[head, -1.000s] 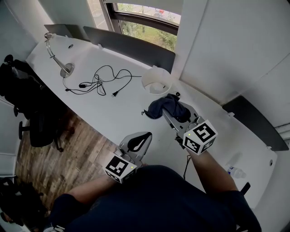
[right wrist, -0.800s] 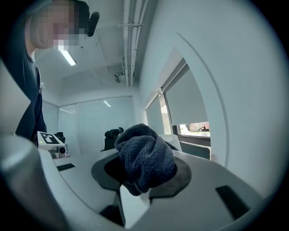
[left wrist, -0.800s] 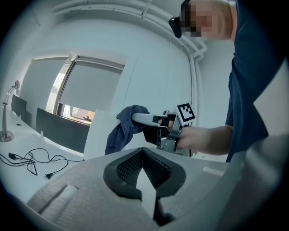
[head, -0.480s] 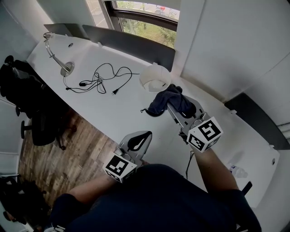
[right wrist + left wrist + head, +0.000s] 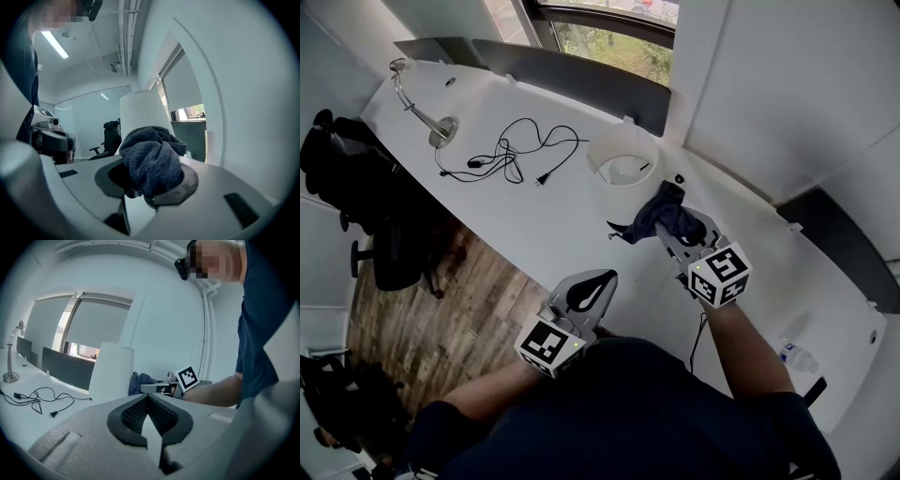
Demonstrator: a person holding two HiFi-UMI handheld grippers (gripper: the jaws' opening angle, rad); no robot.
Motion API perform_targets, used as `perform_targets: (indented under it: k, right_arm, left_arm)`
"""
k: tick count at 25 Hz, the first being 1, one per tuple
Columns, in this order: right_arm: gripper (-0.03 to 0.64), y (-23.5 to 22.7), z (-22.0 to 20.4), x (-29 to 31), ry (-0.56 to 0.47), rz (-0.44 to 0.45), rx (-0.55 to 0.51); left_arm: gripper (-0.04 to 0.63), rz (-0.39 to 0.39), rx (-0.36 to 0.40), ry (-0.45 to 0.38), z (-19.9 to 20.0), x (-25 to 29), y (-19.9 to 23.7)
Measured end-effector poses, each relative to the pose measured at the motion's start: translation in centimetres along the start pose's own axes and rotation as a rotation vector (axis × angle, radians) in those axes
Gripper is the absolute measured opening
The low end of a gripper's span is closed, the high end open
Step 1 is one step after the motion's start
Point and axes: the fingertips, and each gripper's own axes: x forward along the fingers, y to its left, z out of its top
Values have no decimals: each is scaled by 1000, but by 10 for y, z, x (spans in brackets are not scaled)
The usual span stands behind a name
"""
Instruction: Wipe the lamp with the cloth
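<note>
A white lamp (image 5: 623,161) with a round shade stands on the white table (image 5: 544,234) near the window. In the right gripper view the lamp (image 5: 140,110) rises just behind the jaws. My right gripper (image 5: 670,225) is shut on a dark blue cloth (image 5: 661,214), bunched and held just right of the lamp. The cloth (image 5: 152,157) fills the jaws of the right gripper (image 5: 150,187). Over the table's near edge, my left gripper (image 5: 598,281) is shut with nothing in it. The left gripper view looks past the left gripper (image 5: 147,411) to the lamp (image 5: 110,371) and the cloth (image 5: 137,382).
A silver gooseneck desk lamp (image 5: 422,108) and a tangled black cable (image 5: 511,155) lie at the table's far left. Dark partitions (image 5: 572,80) line the back edge. Black office chairs (image 5: 384,244) stand on the wooden floor to the left. A small bottle (image 5: 795,356) sits at the right.
The right gripper has carried the cloth a little to the right and up beside the lamp, and the cloth hangs more bunched. The left gripper has stayed where it was.
</note>
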Motion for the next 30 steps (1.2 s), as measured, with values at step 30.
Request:
perform_targets:
  k: [30]
  right_arm:
    - [130, -28, 84, 6, -73, -15, -131]
  left_arm:
    - [6, -37, -14, -3, -2, 13, 1]
